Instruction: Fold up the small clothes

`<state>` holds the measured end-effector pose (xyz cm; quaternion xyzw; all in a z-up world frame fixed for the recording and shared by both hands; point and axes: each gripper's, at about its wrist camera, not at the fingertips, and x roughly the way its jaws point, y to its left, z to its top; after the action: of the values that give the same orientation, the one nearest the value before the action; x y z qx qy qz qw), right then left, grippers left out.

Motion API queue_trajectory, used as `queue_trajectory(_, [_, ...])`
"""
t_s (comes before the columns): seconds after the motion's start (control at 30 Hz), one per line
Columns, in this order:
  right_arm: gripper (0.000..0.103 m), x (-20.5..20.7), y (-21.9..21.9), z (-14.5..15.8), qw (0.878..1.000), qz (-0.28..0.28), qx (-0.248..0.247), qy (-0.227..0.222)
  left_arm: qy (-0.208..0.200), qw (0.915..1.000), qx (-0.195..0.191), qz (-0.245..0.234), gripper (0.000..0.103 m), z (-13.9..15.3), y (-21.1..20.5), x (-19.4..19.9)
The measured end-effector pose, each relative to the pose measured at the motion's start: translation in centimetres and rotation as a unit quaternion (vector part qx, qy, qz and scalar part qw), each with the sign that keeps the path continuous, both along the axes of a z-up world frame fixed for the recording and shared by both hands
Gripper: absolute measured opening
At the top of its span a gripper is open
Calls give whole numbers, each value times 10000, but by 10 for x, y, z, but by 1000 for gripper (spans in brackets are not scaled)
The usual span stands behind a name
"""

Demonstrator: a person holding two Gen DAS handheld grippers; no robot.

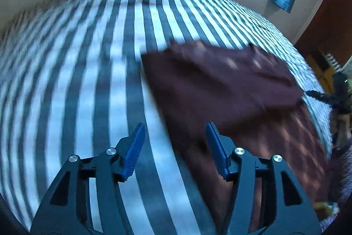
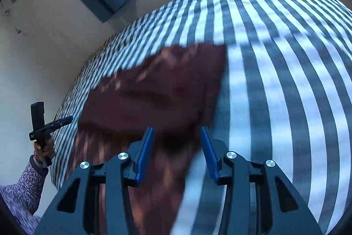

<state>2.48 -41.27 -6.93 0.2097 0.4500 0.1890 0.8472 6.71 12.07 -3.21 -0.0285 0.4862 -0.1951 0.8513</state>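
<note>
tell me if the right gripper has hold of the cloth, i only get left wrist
observer: no, the right gripper is open, and its pads pinch none of the cloth.
operator: does the cloth's right side reach the bed edge
observer: no, its right edge stops on the bed, with bare stripes beyond it.
operator: where's my left gripper from there
observer: the left gripper sits off the cloth's left side, past the bed's edge. It is held by a hand in a purple sleeve.
</note>
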Motion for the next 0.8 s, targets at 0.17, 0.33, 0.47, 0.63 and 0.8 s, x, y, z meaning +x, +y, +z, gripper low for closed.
queue_trajectory(0.17, [44, -67, -11, -14, 9987, -40, 461, 216, 491, 9977, -457, -115, 58, -15, 11, -77])
queue_trajectory(0.33, [44, -106, -10, -18, 9962, 130, 786, 350, 884, 9920, -892, -108, 60, -28, 20, -128])
queue_trajectory(0.47, [45, -124, -5, -19, 9950, 320, 826, 451, 884, 9896, -1130, -138, 64, -29, 15, -143])
queue_trajectory(0.63, [45, -136, 7, -23, 9914, 603, 1035, 532, 1055, 9807, -1594, -408, 65, -36, 3, -152])
queue_trajectory(0.8, [45, -147, 6, -28, 9899, 602, 1159, 559, 1247, 9697, -2017, -593, 67, -39, -4, -160])
